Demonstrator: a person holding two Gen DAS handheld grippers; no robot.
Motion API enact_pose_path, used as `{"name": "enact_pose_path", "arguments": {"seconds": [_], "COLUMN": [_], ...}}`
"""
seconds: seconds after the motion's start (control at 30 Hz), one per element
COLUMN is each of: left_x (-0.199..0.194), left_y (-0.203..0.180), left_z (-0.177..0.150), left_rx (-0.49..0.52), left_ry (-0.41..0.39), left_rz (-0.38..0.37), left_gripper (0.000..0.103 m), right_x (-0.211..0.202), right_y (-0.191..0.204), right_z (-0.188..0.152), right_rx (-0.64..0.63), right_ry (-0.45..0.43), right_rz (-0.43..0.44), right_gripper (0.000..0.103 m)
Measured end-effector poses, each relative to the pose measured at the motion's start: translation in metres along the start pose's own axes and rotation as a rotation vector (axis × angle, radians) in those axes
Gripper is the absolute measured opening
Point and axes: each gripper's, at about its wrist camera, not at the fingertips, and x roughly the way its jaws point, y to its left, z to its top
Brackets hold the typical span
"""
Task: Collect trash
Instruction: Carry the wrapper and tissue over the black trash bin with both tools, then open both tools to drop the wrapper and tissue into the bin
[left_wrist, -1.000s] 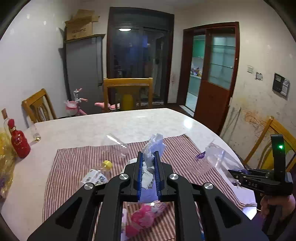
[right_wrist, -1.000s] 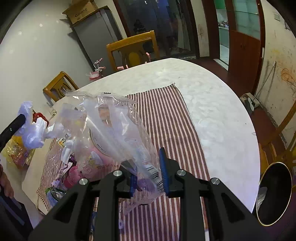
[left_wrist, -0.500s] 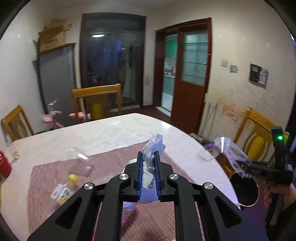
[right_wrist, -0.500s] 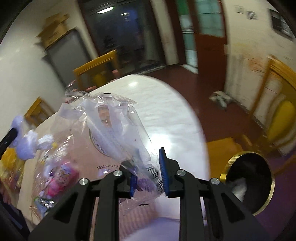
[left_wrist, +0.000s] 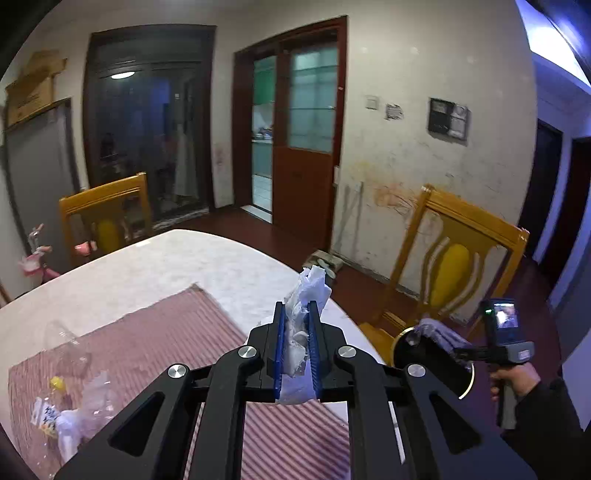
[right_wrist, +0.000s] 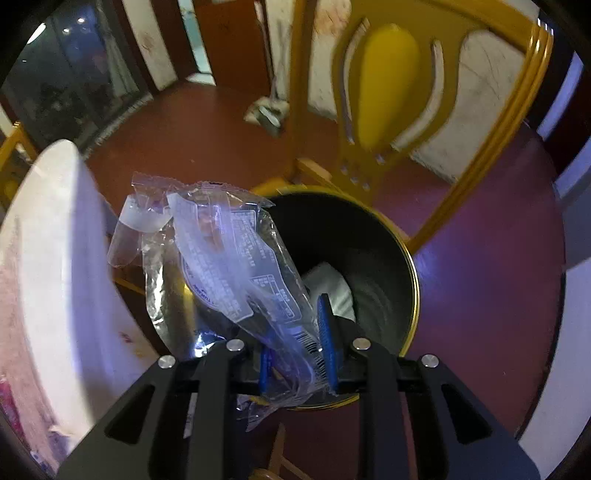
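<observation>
**Both grippers hold trash**

The right gripper (right_wrist: 297, 332) pinches a clear plastic wrapper (right_wrist: 221, 266) low in the frame, over the black bin (right_wrist: 373, 258). The left gripper (left_wrist: 295, 328) squeezes crumpled tissue (left_wrist: 308, 291) above the table (left_wrist: 166, 266).

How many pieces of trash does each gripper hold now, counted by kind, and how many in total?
Crumpled white tissue, in the left gripper: 1
Clear plastic wrapper, in the right gripper over the bin: 1
Total: 2

wrapper (right_wrist: 221, 258): clear glossy plastic | bin (right_wrist: 413, 266): dark, gold rim | tissue (left_wrist: 308, 291): crumpled paper
</observation>
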Motion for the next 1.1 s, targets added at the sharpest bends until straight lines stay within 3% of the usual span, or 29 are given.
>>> {"name": "enact_pose_path", "arguments": {"seconds": [0.13,0.17,0.23,0.37,0.47,0.57,0.73,0.93,0.97,1.0,1.03,1.1], "left_x": [0.015,0.017,0.025,0.042,0.063,0.094,0.165,0.252,0.262,0.265,0.265,0.262], "left_y": [-0.026,-0.030,-0.043,-0.065,-0.090,-0.132,-0.216,-0.283,-0.286,-0.285,-0.284,-0.280], "left_z": [0.003,0.003,0.003,0.002,0.001,-0.006,-0.030,-0.073,-0.080,-0.082,-0.084,-0.083], "left_rx": [0.034,0.039,0.058,0.086,0.102,0.184,0.250,0.269,0.245,0.231,0.212,0.184], "left_ry": [0.015,0.017,0.026,0.038,0.059,0.109,0.239,0.395,0.415,0.420,0.412,0.379], "left_rz": [-0.047,-0.056,-0.084,-0.149,-0.233,-0.296,-0.440,-0.467,-0.470,-0.465,-0.453,-0.435], "left_gripper": [0.011,0.011,0.011,0.011,0.011,0.011,0.011,0.013,0.020,0.055,0.080,0.081], "right_x": [0.026,0.031,0.037,0.019,-0.009,-0.035,-0.064,-0.076,-0.077,-0.078,-0.080,-0.084], "right_y": [-0.012,-0.014,-0.015,-0.025,-0.048,-0.074,-0.111,-0.144,-0.148,-0.152,-0.151,-0.155], "right_z": [-0.001,-0.001,0.004,0.003,0.003,0.002,-0.003,-0.010,-0.011,-0.012,-0.011,-0.012], "right_rx": [0.023,0.031,0.034,0.052,0.145,0.245,0.325,0.353,0.355,0.357,0.360,0.371], "right_ry": [0.064,0.076,0.095,0.027,-0.057,-0.127,-0.205,-0.230,-0.231,-0.232,-0.234,-0.240], "right_rz": [-0.037,-0.034,-0.033,-0.027,-0.014,-0.019,-0.034,-0.053,-0.055,-0.056,-0.058,-0.062], "right_gripper": [0.031,0.053,0.075,0.082,0.082,0.082,0.082,0.082,0.082,0.082,0.082,0.082]}}
